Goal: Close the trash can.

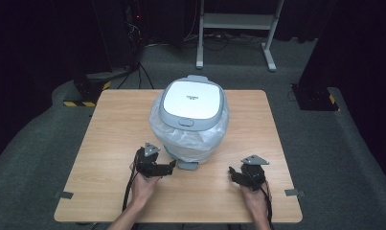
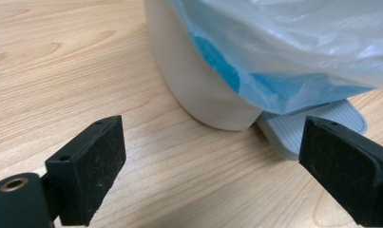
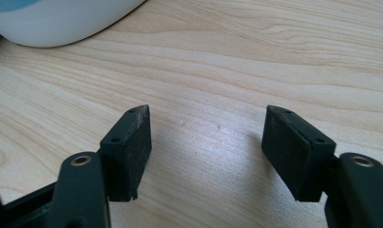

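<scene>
Holding both grippers open near the bin

The left gripper [image 1: 170,166] has its jaws wide apart, just beside the pedal [image 2: 317,123] of the white bin [image 1: 190,120]. The right gripper [image 1: 232,171], also wide open, is further from the bin, over the wooden table [image 1: 109,143]. A plastic bag [image 2: 298,42] hangs around the bin.
</scene>
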